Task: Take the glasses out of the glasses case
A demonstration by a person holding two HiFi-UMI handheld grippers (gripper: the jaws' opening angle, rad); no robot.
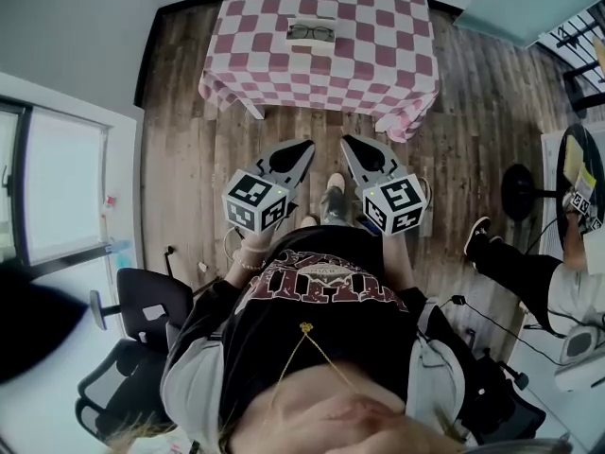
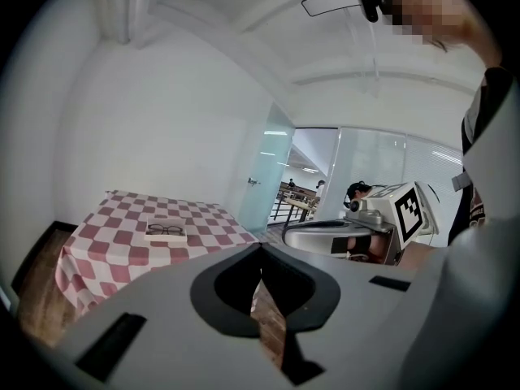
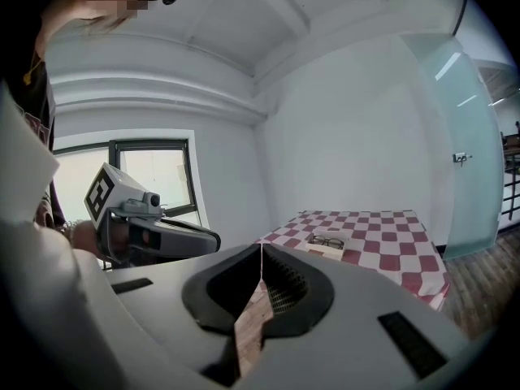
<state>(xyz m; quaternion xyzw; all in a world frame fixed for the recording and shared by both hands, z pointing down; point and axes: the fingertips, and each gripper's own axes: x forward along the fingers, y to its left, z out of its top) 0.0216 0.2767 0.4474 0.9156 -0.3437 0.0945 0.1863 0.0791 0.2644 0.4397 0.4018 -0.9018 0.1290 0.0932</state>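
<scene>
Head view looks steeply down; both gripper views face the far checkered table [image 1: 378,64].

Left gripper [image 1: 304,148] and right gripper [image 1: 350,143] side by side, fingers [image 2: 219,292] together.

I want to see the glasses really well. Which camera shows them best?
The head view: the glasses are seen from above, both lenses clear. The two gripper views show them far off, at a slant.

Checked tablecloth [image 1: 378,26], black office chair [image 1: 142,291], wood floor [image 1: 189,140]
</scene>
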